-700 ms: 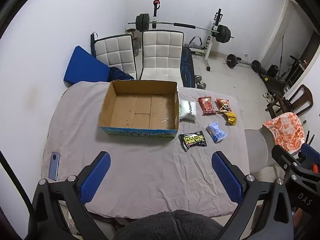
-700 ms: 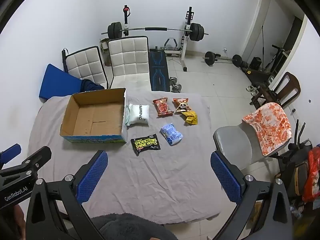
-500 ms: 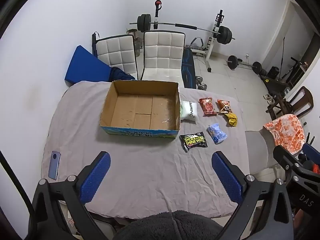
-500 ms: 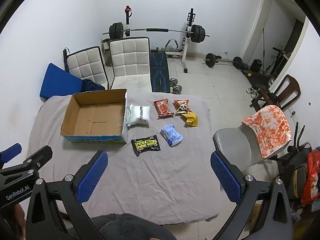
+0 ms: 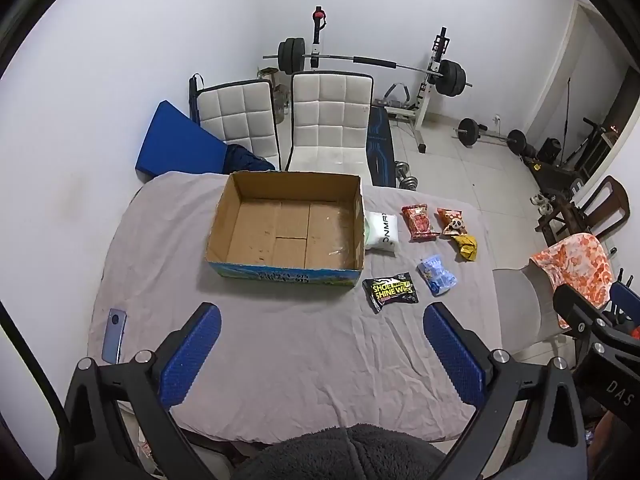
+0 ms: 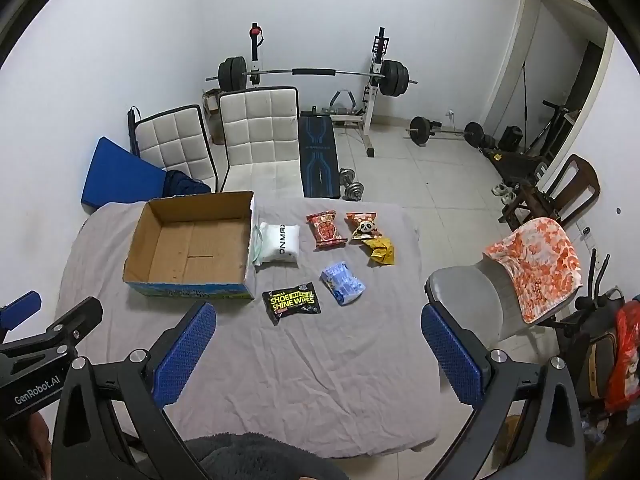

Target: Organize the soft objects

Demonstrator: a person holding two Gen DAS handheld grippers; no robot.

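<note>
An open, empty cardboard box (image 5: 288, 228) (image 6: 192, 244) sits on the grey-clothed table (image 5: 280, 352). To its right lie soft packets: a white pack (image 5: 382, 231) (image 6: 280, 242) against the box, a red snack pack (image 5: 419, 222) (image 6: 326, 229), a panda snack pack (image 5: 452, 221) (image 6: 364, 226), a yellow wrapper (image 5: 467, 246) (image 6: 382, 251), a light blue pack (image 5: 436, 276) (image 6: 342, 282) and a black shoe-wipes pack (image 5: 392, 291) (image 6: 292, 301). My left gripper (image 5: 320, 356) and right gripper (image 6: 318, 354) are open and empty, high above the near table edge.
A blue phone (image 5: 114, 335) lies at the table's left edge. Two white chairs (image 5: 328, 124) stand behind the table, a grey chair with an orange towel (image 6: 532, 264) to its right. Gym weights (image 6: 312, 76) line the back wall.
Both grippers have drifted slightly; the view shifts a little. Nothing on the table has moved.
</note>
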